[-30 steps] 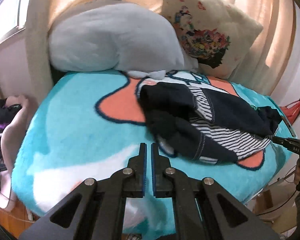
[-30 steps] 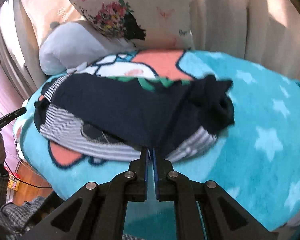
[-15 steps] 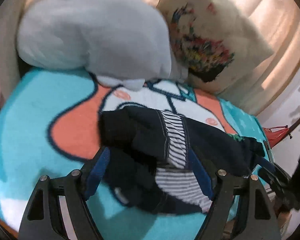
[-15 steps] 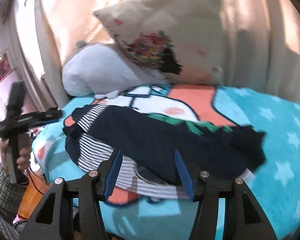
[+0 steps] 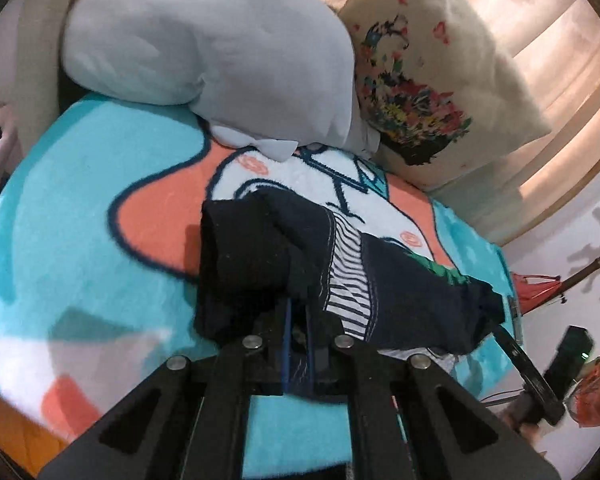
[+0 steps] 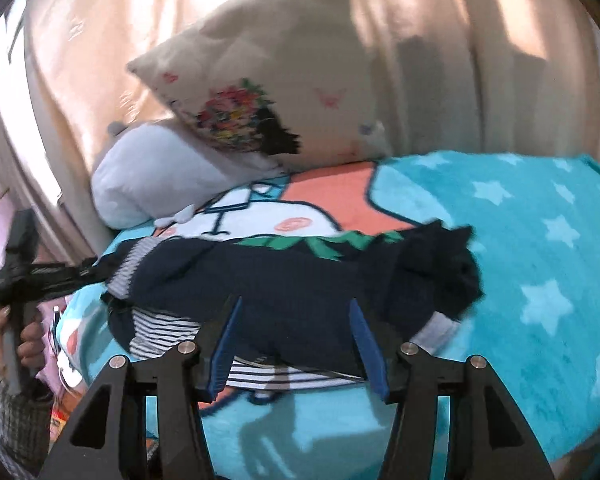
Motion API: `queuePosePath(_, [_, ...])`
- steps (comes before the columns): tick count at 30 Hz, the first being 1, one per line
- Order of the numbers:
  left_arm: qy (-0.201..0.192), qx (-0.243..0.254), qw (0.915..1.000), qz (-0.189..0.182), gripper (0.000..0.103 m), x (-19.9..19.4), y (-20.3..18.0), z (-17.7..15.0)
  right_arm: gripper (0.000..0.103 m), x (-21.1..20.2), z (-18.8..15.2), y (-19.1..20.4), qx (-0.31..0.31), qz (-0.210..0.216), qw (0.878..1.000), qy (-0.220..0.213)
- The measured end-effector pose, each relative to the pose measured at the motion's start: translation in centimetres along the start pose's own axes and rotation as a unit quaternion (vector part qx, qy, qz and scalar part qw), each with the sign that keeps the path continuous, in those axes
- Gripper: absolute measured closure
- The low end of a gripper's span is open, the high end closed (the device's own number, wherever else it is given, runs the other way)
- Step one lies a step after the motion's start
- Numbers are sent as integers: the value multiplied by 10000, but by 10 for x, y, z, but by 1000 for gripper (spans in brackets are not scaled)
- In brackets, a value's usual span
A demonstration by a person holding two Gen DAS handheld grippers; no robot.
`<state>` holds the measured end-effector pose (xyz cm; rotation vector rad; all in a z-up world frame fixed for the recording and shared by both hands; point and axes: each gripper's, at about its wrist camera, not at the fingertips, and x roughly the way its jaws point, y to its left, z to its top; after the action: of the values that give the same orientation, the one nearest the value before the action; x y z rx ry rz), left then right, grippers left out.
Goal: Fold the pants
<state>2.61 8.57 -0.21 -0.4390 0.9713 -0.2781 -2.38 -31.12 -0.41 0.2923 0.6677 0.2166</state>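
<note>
Now, pants (image 5: 340,280): dark navy with striped lining, bunched across the blanket (image 5: 80,208) near its front edge.
Left gripper (image 5: 296,320): jaws pressed together, pinching a dark fold of the pants (cloth showed between the blue pads).
Right gripper (image 6: 296,332): jaws spread apart, over the pants' near side, pads not pressing the cloth.
Head of the blanket: grey pillow (image 5: 220,48) beside a floral cushion (image 5: 432,92), with curtains (image 6: 460,40) behind.
</note>
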Motion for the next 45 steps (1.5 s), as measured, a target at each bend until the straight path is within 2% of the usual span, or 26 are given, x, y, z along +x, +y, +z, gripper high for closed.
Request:
queuePosePath(2, [106, -55, 9998, 133, 97, 1, 7, -4, 45, -3, -1, -12, 192, -45, 9998, -38])
queuePosePath(5, [420, -132, 9981, 440, 97, 23, 18, -12, 45, -6, -3, -30, 483, -65, 9988, -62])
queuePosePath(7, [578, -229, 9970, 461, 97, 36, 25, -19, 45, -6, -3, -38, 681, -23, 9976, -69])
queuePosePath(10, [424, -98, 9972, 602, 97, 36, 21, -24, 44, -2, 1, -42, 847, 157, 9962, -95])
queuePosePath(13, [355, 34, 9967, 723, 96, 35, 17, -27, 45, 19, 5, -38, 848, 359, 9957, 92])
queuePosePath(15, [341, 105, 9966, 747, 95, 34, 18, -29, 45, 30, 4, -42, 830, 168, 9963, 147])
queuePosePath(17, [344, 159, 9964, 753, 95, 34, 17, -30, 48, 41, 2, -53, 865, -444, 9951, 198])
queuePosePath(18, [346, 202, 9965, 737, 95, 32, 17, -30, 53, 43, 1, -57, 977, -461, 9939, 234])
queuePosePath(19, [348, 232, 9966, 705, 95, 30, 17, -31, 53, 42, 1, -59, 1071, -439, 9931, 203])
queuePosePath(21, [344, 286, 9972, 605, 88, 23, 20, -33, 51, 34, 1, -57, 1128, -482, 9924, 101])
queuePosePath(23, [253, 396, 9974, 551, 81, 12, 23, -35, 51, 20, 2, -50, 967, -714, 9927, -20])
queuePosePath(25, [81, 503, 9971, 564, 79, -5, 25, -37, 47, 6, 4, -49, 901, -816, 9925, -126])
queuePosePath(28, [-205, 727, 9960, 480, 69, -26, 14, -36, 44, -23, 10, -44, 787, -1274, 9873, -523])
queuePosePath(30, [-418, 905, 9943, 389, 48, -33, -2, -31, 43, -33, 15, -41, 791, -1168, 9877, -679])
queuePosePath(32, [-500, 1055, 9923, 410, 43, -27, -19, -27, 40, -31, 23, -34, 779, -742, 9915, -726])
queuePosePath(35, [-465, 1253, 9894, 574, 42, 1, -39, -20, 39, -10, 25, -21, 648, -411, 9957, -512])
queuePosePath(37, [-350, 1328, 9871, 819, 42, 22, -41, -17, 39, 7, 23, -15, 540, -351, 9973, -338])
queuePosePath(38, [-262, 1354, 9846, 1071, 42, 37, -40, -15, 39, 17, 20, -14, 508, -405, 9976, -225])
queuePosePath(40, [-99, 1335, 9822, 1317, 42, 54, -33, -16, 39, 32, 13, -17, 534, -542, 9971, -38])
queuePosePath(43, [-202, 1460, 9787, 1426, 41, 61, -28, -23, 39, 52, 2, -30, 702, -760, 9943, 247])
queuePosePath(45, [-188, 1707, 9734, 1517, 38, 62, -32, -29, 39, 52, -3, -39, 807, -630, 9945, 241])
